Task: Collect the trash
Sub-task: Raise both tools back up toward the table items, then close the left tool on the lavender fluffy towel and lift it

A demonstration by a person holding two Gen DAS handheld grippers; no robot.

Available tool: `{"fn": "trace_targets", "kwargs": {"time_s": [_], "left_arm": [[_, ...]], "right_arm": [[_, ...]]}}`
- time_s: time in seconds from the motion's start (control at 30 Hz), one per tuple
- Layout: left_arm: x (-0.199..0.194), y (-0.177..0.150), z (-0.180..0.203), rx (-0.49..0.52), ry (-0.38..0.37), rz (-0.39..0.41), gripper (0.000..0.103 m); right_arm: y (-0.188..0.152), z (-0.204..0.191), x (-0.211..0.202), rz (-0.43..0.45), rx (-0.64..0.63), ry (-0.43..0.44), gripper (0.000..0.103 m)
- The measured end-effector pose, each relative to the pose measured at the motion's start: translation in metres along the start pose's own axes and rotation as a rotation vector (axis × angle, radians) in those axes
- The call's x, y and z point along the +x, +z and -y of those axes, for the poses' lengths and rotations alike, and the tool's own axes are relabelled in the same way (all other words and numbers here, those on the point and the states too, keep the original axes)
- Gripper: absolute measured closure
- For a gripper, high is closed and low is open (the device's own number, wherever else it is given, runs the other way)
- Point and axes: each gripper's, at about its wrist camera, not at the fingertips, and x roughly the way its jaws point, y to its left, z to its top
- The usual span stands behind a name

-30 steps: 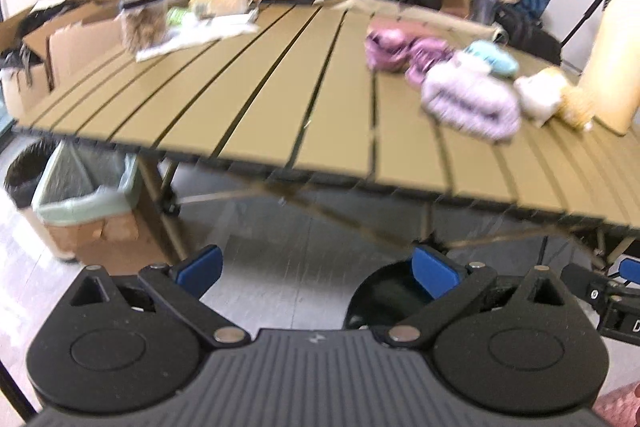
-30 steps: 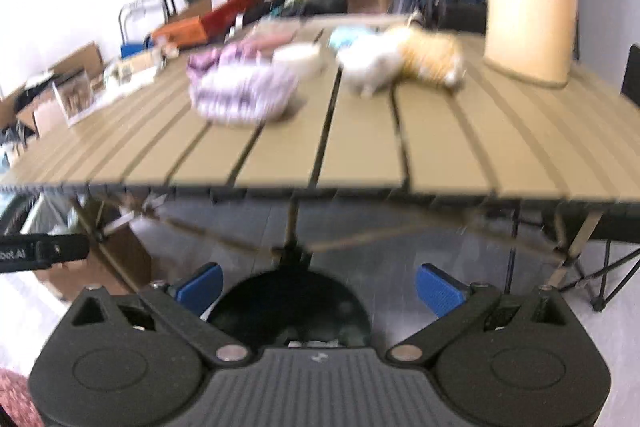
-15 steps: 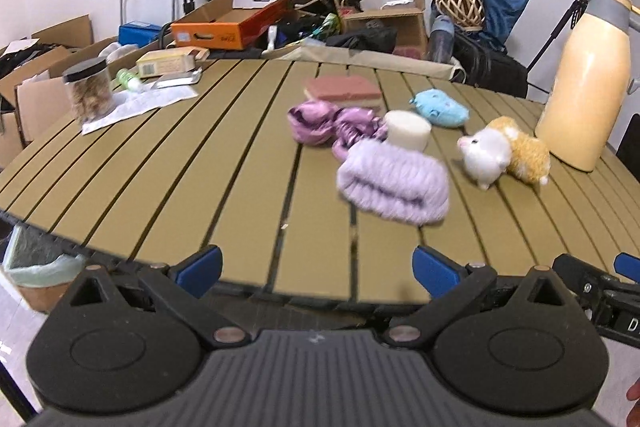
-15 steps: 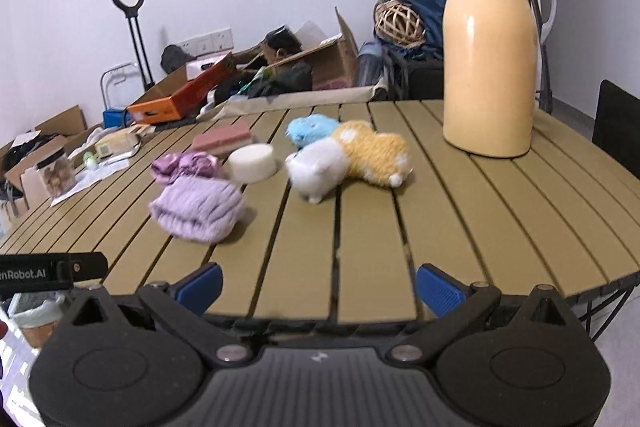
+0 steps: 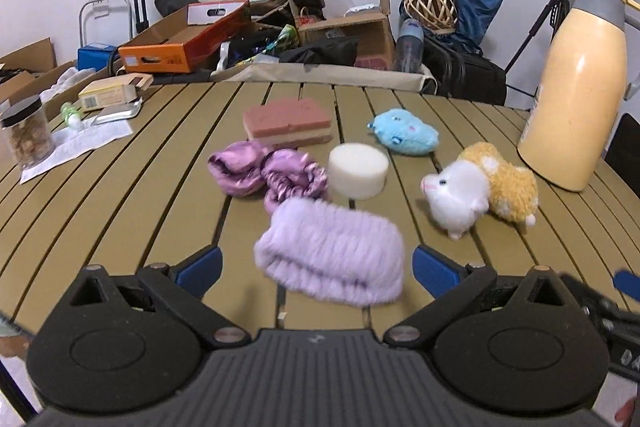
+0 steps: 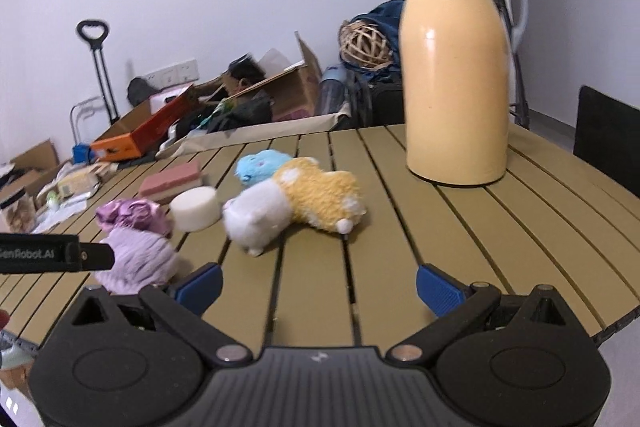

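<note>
Both sets of blue fingers are spread wide with nothing between them. The left gripper (image 5: 316,267) hovers at the near edge of the slatted table (image 5: 132,195), and the fluffy lilac headband (image 5: 330,253) lies directly ahead in its gap, on the slats, its long axis running crosswise to the approach so the jaws already bracket its ends. The right gripper (image 6: 318,287) faces bare slats; from it the headband (image 6: 138,259) sits off to the left, partly behind the other tool, while the white plush (image 6: 258,221) and yellow plush (image 6: 324,197) lie ahead and slightly left. I'd judge the left hand far nearer to the headband, needing only a short push forward and down.

What counts as trash here isn't obvious; the headband is my guess from the aim. The purple scrunchie (image 5: 268,173), round white sponge (image 5: 358,169), pink sponge block (image 5: 288,123) and blue plush (image 5: 404,133) sit just beyond it.

Half a second ago both tools were further back; a second ago they looked up from below the table edge.
</note>
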Motion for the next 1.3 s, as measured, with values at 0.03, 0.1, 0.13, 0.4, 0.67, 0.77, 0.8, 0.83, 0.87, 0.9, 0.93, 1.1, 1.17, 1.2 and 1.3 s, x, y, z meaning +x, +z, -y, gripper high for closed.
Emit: {"fn": "trace_targets", "kwargs": {"time_s": [0.03, 0.1, 0.13, 0.4, 0.67, 0.77, 0.8, 0.83, 0.87, 0.9, 0.93, 1.1, 1.17, 1.2, 1.3], "left_arm": [[0.004, 0.001, 0.001, -0.008, 0.009, 0.014, 0.000], [0.013, 0.004, 0.003, -0.011, 0.013, 0.020, 0.000], [0.018, 0.005, 0.003, -0.009, 0.009, 0.015, 0.000], [0.056, 0.004, 0.011, 0.057, -0.026, -0.090, 0.000], [0.079, -0.002, 0.014, 0.061, -0.002, -0.154, 0.000], [0.079, -0.003, 0.014, 0.059, -0.009, -0.142, 0.000], [0.079, -0.004, 0.014, 0.060, -0.007, -0.135, 0.000], [0.078, -0.005, 0.013, 0.060, -0.007, -0.128, 0.000], [0.078, -0.005, 0.014, 0.060, -0.006, -0.125, 0.001], [0.077, -0.005, 0.013, 0.058, -0.005, -0.119, 0.003], [0.076, -0.005, 0.013, 0.058, -0.005, -0.112, 0.009], [0.065, -0.003, 0.007, 0.034, -0.056, -0.088, 0.040], [0.058, -0.001, 0.004, 0.027, -0.075, -0.066, 0.059], [0.053, 0.000, 0.003, 0.029, -0.079, -0.046, 0.063], [0.041, 0.003, -0.002, 0.022, -0.091, -0.005, 0.071]], "right_arm": [[-0.001, 0.003, 0.003, -0.001, 0.005, -0.009, 0.000], [-0.003, 0.008, 0.007, -0.002, 0.010, -0.021, 0.000], [-0.004, 0.010, 0.009, -0.003, 0.013, -0.024, 0.000], [-0.009, 0.019, 0.015, 0.001, 0.038, -0.052, 0.000], [-0.011, 0.018, 0.017, 0.001, 0.044, -0.051, 0.000], [-0.012, 0.017, 0.016, 0.003, 0.039, -0.046, 0.000], [-0.012, 0.017, 0.016, 0.003, 0.038, -0.046, 0.000], [-0.012, 0.016, 0.016, 0.000, 0.038, -0.045, 0.000], [-0.013, 0.016, 0.016, -0.001, 0.038, -0.045, 0.000], [-0.013, 0.016, 0.017, -0.004, 0.038, -0.043, 0.000], [-0.013, 0.015, 0.017, -0.005, 0.036, -0.044, 0.000], [-0.013, 0.010, 0.018, -0.007, 0.029, -0.030, 0.000], [-0.013, 0.006, 0.018, -0.006, 0.021, -0.020, 0.000], [-0.013, 0.004, 0.019, -0.006, 0.017, -0.013, 0.000], [-0.011, -0.004, 0.019, -0.001, 0.011, 0.009, 0.000]]}}
